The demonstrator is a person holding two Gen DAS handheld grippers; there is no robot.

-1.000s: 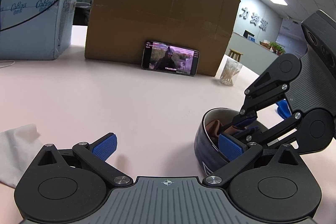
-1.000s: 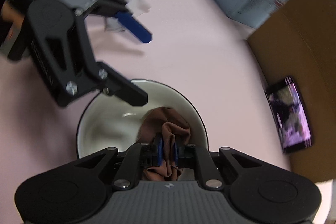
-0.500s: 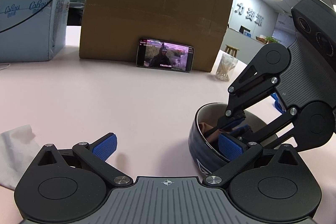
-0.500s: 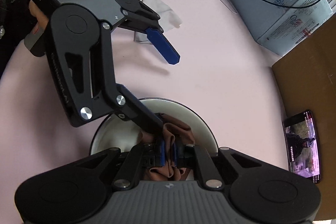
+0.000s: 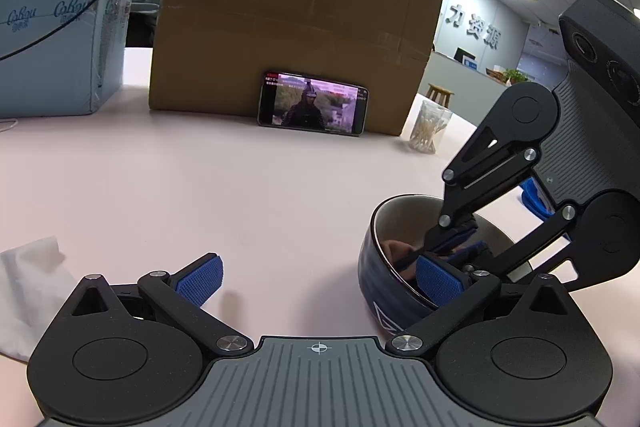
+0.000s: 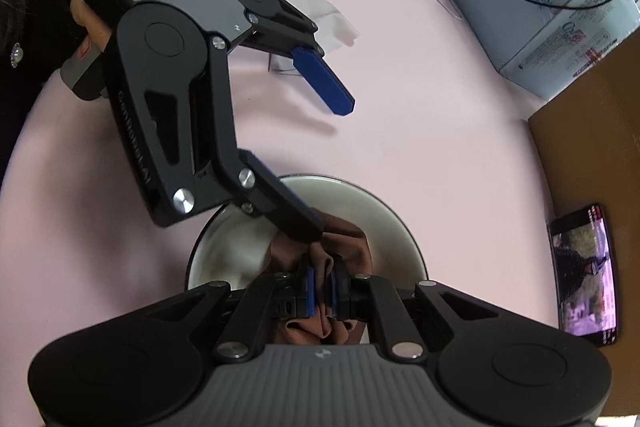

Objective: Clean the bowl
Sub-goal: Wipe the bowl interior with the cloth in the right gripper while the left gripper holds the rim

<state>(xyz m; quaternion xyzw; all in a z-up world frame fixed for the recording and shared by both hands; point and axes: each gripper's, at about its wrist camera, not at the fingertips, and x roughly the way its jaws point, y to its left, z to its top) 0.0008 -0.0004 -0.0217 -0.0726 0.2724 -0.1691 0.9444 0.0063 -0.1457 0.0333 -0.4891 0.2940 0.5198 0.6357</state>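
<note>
A bowl, dark blue outside and white inside, stands on the pink table. My right gripper reaches down into it and is shut on a bunched brown cloth, which lies against the bowl's inner wall. From the left wrist view the right gripper comes in from the right, and a bit of the cloth shows past the rim. My left gripper is wide open. One of its fingers sits inside the bowl at the near rim, while the other is outside over bare table.
Behind stands a cardboard box with a phone propped against it. A pale blue carton with cables is at the left, a jar of cotton swabs at the right. A white tissue lies by the left gripper.
My right gripper has tilted and rolled a little over the bowl, still pinching the cloth. The left gripper and the bowl have stayed where they were.
</note>
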